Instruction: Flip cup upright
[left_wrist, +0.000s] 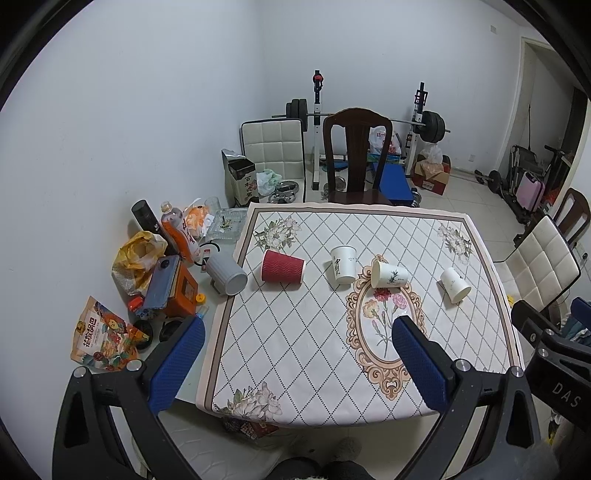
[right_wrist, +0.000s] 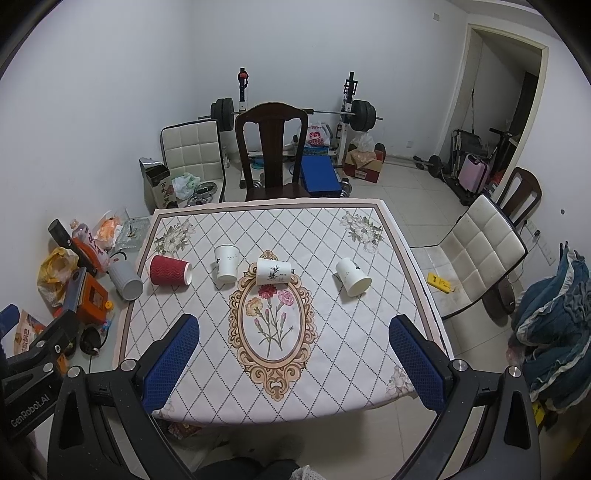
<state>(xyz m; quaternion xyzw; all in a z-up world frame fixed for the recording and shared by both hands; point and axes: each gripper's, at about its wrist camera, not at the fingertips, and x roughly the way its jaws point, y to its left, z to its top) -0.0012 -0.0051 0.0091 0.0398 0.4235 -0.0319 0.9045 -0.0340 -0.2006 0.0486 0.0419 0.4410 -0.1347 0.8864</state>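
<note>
Several cups lie in a row across the table (left_wrist: 295, 350) (right_wrist: 332, 350). A red ribbed cup (left_wrist: 282, 267) (right_wrist: 170, 270) lies on its side at the left. A white cup (left_wrist: 342, 264) (right_wrist: 226, 263) stands upright beside it. A white cup with a plant print (left_wrist: 389, 275) (right_wrist: 273, 271) lies on its side at the middle. A plain white cup (left_wrist: 455, 284) (right_wrist: 352, 277) lies on its side at the right. A grey ribbed cup (left_wrist: 227, 274) (right_wrist: 126, 281) lies off the cloth at the left. My left gripper (left_wrist: 297, 363) and right gripper (right_wrist: 293, 363) are open and empty, held above the near table edge.
Clutter of bottles, bags and boxes (left_wrist: 162, 266) sits left of the cloth. A dark wooden chair (left_wrist: 356, 155) stands at the far side. A white padded chair (right_wrist: 476, 258) stands at the right. Weight equipment (right_wrist: 295, 110) lines the back wall.
</note>
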